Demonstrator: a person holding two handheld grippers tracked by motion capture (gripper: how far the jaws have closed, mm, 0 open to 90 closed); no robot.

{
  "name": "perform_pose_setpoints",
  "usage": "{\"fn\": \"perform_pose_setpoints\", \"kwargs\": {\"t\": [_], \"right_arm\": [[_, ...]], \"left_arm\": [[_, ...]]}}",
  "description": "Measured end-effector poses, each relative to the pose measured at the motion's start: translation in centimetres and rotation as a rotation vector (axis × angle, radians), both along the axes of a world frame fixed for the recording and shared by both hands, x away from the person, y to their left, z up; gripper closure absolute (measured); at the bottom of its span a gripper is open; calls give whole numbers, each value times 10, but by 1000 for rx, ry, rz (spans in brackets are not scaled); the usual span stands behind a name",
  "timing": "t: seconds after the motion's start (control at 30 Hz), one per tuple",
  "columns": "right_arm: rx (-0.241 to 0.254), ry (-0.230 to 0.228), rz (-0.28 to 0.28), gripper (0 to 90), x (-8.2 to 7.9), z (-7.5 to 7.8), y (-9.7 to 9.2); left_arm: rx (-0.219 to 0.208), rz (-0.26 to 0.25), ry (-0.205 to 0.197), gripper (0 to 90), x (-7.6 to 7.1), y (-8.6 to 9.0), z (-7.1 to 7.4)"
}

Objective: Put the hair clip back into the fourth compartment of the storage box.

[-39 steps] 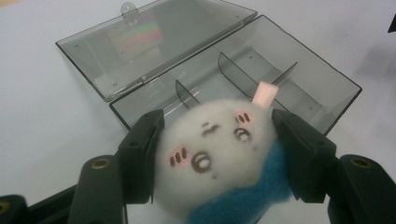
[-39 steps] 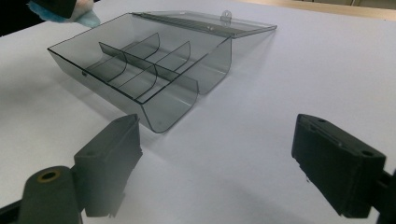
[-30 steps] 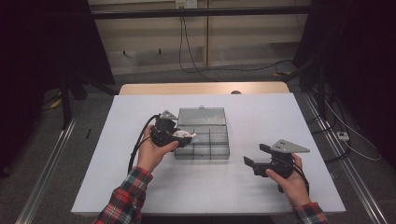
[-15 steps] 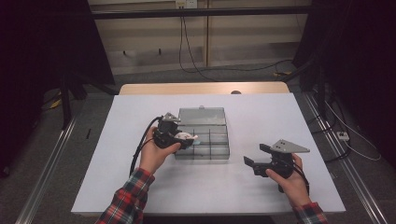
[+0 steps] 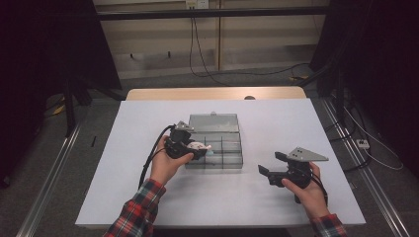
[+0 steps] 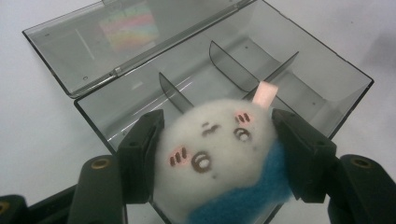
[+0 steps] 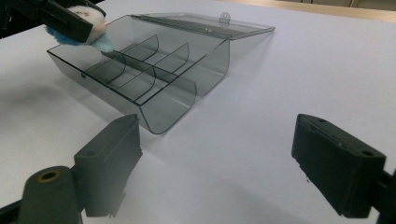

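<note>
Plush toy [image 6: 219,158] bottom cut off by frame edge, its sides hidden behind the jaws.

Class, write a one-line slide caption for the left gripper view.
Left gripper holds a white-and-blue plush toy above the open compartment box.

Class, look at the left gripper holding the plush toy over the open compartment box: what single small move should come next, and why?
Probably lower the left gripper a little, so the plush toy sinks into the compartment below it, before opening. Its jaws press on the toy's sides, and the toy hangs over the near edge of the open grey box, whose lid lies folded back. The right gripper waits open, apart from the box.
</note>
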State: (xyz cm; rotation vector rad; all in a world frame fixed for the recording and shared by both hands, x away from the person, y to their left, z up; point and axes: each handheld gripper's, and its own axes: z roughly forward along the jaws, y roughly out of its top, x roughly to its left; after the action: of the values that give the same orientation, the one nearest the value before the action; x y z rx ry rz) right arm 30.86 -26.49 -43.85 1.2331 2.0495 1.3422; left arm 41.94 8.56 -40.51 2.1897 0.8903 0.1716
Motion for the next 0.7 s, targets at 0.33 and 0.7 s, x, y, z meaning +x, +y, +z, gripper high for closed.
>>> {"fn": "perform_pose_setpoints", "kwargs": {"t": [0.33, 0.7], "right_arm": [[-1, 2, 3, 151, 0, 0, 1], [-2, 1, 5, 151, 0, 0, 1]], "left_arm": [[4, -7, 1, 371, 0, -2, -6], [17, -7, -2, 368, -2, -2, -10]]}}
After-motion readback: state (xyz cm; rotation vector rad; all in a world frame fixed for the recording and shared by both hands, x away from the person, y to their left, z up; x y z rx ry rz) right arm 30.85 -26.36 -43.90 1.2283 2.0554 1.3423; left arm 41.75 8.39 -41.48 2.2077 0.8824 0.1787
